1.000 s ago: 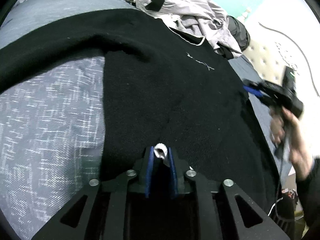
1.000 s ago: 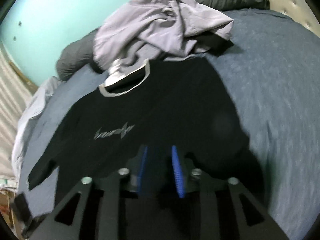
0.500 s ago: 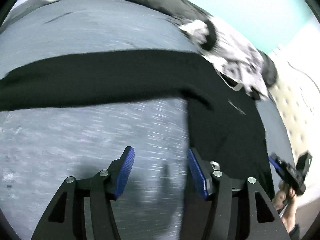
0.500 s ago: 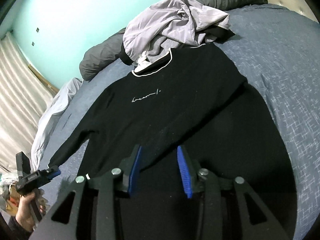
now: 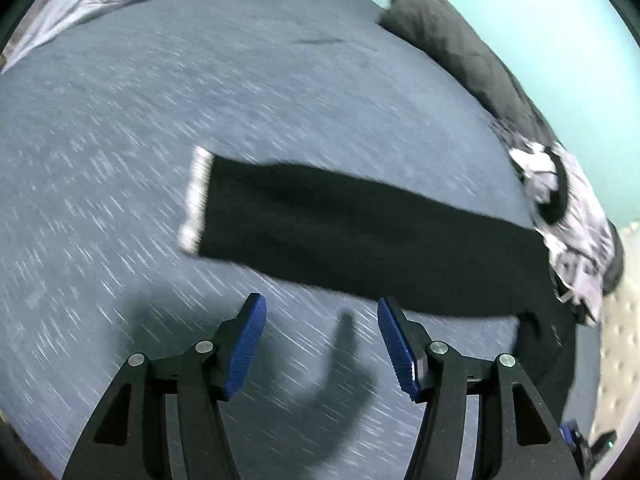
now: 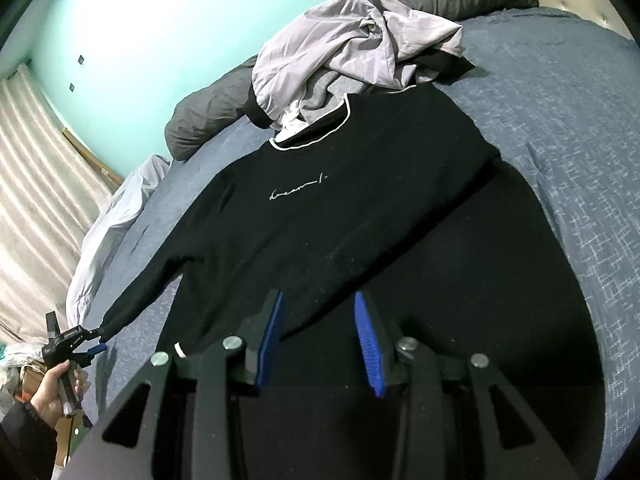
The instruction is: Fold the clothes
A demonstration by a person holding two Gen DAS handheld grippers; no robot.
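Black sweatshirt (image 6: 340,216) flat on bed (image 6: 560,128), sleeve (image 5: 340,232) beyond gaping left tongs (image 5: 320,344), right tongs (image 6: 318,336) parted above hem

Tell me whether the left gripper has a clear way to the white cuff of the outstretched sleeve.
Probably yes: the left gripper is open and empty, and only bare bedspread lies between it and the white cuff.

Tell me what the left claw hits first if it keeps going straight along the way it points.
Most likely the bare blue-grey speckled bedspread, just short of the black sweater sleeve with its white cuff. The left claw stands open with nothing between its blue pads. The picture is blurred, so depth is uncertain.
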